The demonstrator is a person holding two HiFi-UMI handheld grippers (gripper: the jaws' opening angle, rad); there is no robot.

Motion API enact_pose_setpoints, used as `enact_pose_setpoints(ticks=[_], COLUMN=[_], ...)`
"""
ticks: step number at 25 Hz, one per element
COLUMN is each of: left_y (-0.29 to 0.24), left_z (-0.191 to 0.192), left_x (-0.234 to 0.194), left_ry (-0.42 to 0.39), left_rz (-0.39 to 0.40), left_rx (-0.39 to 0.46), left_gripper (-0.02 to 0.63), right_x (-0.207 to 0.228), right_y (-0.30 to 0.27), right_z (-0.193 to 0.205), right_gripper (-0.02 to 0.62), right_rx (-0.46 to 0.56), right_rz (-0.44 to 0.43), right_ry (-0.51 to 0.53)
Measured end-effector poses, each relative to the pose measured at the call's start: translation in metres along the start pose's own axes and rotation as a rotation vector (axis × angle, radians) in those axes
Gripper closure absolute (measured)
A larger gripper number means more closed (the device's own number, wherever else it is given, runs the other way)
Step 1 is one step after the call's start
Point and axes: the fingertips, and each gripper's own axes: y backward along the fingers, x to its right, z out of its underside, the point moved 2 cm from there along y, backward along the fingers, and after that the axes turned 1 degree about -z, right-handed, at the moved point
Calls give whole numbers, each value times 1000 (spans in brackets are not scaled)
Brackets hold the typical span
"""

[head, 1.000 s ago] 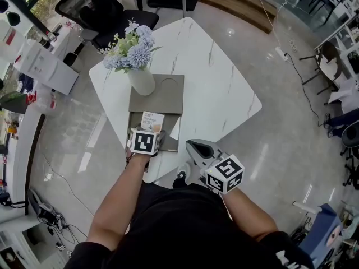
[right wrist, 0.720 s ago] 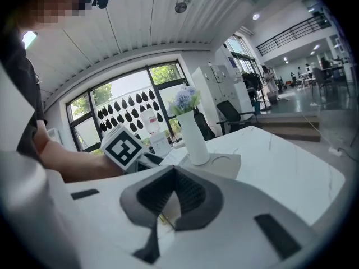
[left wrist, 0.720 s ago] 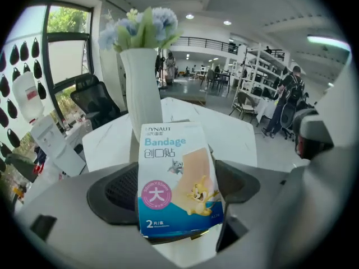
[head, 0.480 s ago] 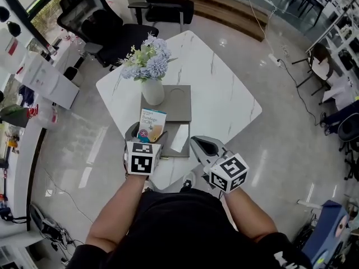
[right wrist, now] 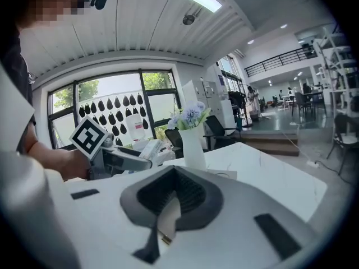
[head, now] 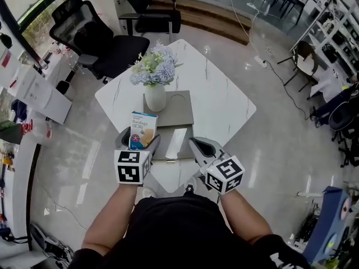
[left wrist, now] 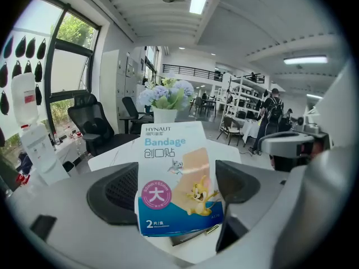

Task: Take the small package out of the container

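The small package (head: 142,130) (left wrist: 179,181), a bandage box, is gripped upright between the jaws of the left gripper (head: 137,143) (left wrist: 179,190). It is raised over the near part of the table (head: 219,94), just left of the grey container (head: 178,144). The right gripper (head: 203,149) (right wrist: 168,206) is held near the container, its jaws pressed together on nothing. A vase of flowers (head: 155,97) is seen behind.

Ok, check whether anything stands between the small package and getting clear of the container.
Nothing visible does. The left gripper is shut on the package and holds it upright, lifted out of the grey container. The right gripper, shut and empty, sits off to the side, not in the way.
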Motion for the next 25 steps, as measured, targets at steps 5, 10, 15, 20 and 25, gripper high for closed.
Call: enact_pose_setpoints(ticks=[5, 10, 15, 20, 25], left_y=[22, 41, 53, 51, 51], left_z=[4, 9, 15, 22, 36], left_x=[-18, -27, -32, -32, -24], left_ry=[18, 29, 36, 48, 39], left_rz=[20, 36, 43, 54, 70], left_rx=[26, 48, 53, 52, 16], left_gripper=[178, 178, 178, 178, 178], right_x=[-16, -23, -21, -13, -6], right_y=[-3, -6, -10, -16, -17], right_z=[-4, -4, -3, 9, 33], right_gripper=[600, 601, 600, 600, 601], right_rx=[10, 14, -8, -58, -143], right_rz=[35, 79, 121, 141, 161], right_ry=[6, 15, 18, 8, -47])
